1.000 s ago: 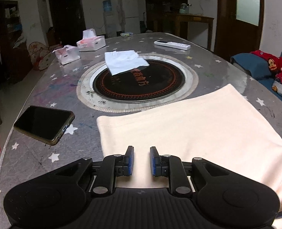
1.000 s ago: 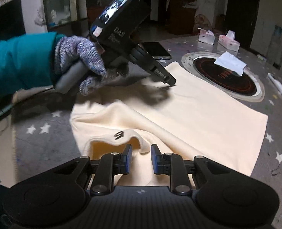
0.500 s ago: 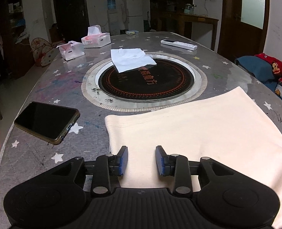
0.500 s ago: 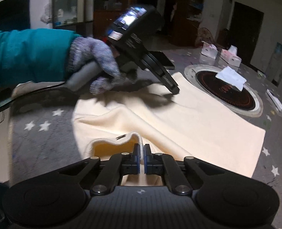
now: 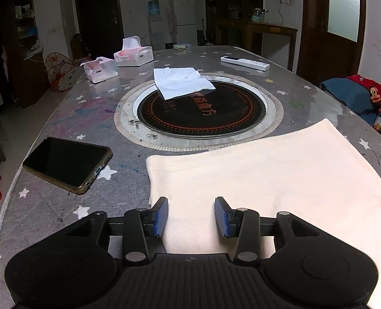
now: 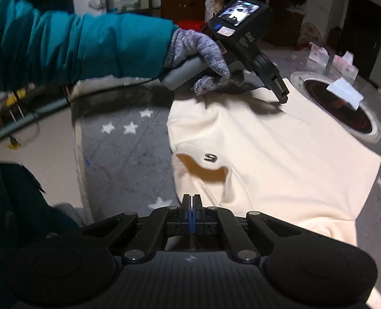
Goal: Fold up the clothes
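left wrist view: left gripper (image 5: pixel 191 217) wider than half second ago, fingers spread over cream shirt (image 5: pixel 267 180) edge, lower centre. right gripper (image 6: pixel 191 215) pinched on shirt collar fold, lifted. black "s" mark (image 6: pixel 210 157) mid-frame; phone (image 5: pixel 67 164) left; hob (image 5: pixel 200 109) with orange characters, unreadable.

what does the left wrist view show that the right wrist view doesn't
Only the left wrist view: the phone, the remote and the left gripper open over the cream garment. Only the right wrist view: the collar, the gloved hand and the right gripper shut, apparently on garment fabric. Both: the garment, cooktop, white tissue and tissue boxes.
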Demonstrator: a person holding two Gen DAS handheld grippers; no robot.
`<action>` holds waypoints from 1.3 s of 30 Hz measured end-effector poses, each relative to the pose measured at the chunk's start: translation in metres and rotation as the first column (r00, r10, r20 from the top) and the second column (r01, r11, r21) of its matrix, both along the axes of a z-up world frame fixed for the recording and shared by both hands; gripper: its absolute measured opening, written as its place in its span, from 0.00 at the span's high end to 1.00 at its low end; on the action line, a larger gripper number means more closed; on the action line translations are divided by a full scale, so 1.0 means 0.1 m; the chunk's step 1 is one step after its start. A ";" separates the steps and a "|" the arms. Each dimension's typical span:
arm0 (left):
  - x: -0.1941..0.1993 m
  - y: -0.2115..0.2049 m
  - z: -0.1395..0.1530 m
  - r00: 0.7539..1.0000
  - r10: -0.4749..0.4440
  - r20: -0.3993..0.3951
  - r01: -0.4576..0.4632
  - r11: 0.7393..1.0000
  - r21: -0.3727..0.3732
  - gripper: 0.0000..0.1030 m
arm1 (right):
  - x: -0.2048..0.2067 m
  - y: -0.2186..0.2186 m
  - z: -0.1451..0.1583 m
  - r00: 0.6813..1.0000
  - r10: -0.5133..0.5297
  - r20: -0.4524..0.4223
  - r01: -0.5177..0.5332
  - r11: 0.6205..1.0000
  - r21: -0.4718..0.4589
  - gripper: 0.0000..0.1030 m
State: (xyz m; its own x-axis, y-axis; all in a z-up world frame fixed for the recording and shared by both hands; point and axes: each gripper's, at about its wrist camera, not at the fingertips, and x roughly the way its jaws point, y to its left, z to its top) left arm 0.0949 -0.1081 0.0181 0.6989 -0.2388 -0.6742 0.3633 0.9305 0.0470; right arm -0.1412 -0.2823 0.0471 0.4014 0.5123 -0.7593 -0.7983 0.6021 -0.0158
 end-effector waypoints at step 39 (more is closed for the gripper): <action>0.07 0.05 0.01 0.997 0.078 0.009 -0.078 0.995 0.062 0.56 | -0.08 0.14 -0.20 0.994 0.079 0.069 -0.078 0.997 -0.014 0.89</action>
